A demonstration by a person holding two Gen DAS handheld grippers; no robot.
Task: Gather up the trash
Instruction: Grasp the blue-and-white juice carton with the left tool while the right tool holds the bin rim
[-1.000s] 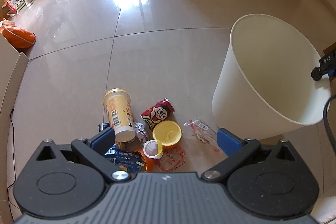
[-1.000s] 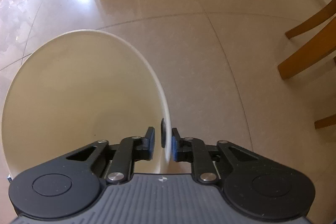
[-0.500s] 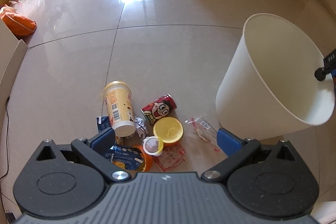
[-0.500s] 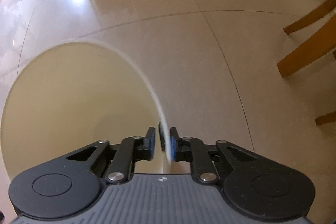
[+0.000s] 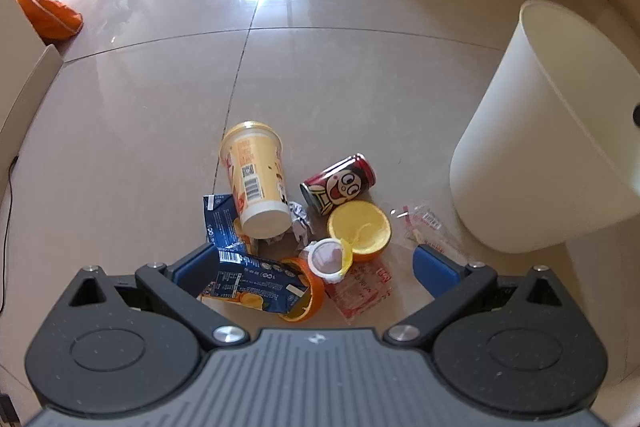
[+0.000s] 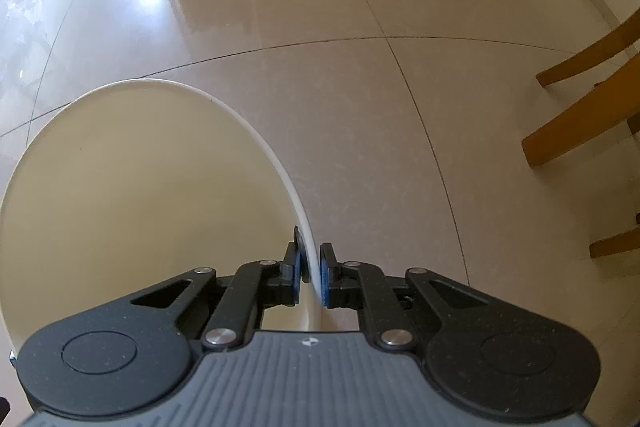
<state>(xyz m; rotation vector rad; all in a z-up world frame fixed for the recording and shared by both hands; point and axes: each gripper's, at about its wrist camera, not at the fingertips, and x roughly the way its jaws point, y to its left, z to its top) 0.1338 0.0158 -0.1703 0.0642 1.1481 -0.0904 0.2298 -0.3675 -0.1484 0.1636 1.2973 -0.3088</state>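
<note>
Your right gripper [image 6: 310, 273] is pinched shut on the rim of the white bin [image 6: 132, 195], with one pad inside the wall and one outside. The bin sits on the shiny tile floor [image 6: 360, 107], and wooden chair legs [image 6: 580, 115] stand to the right of it.

Your left gripper [image 5: 316, 267] is wide open and holds nothing. It hangs over a little pile of trash on the floor. In the pile you see a yellow cup [image 5: 256, 183] lying on its side, with a red can [image 5: 340, 185] with a cartoon face just right of it. Nearer to you are a yellow lid [image 5: 360, 229], a small white lid [image 5: 328, 259], a blue juice carton [image 5: 248, 279], an orange tub [image 5: 308, 297] and a red wrapper [image 5: 360, 287]. A clear wrapper [image 5: 426, 227] lies between the pile and the bin [image 5: 552, 147], which stands to the right of the trash.
</note>
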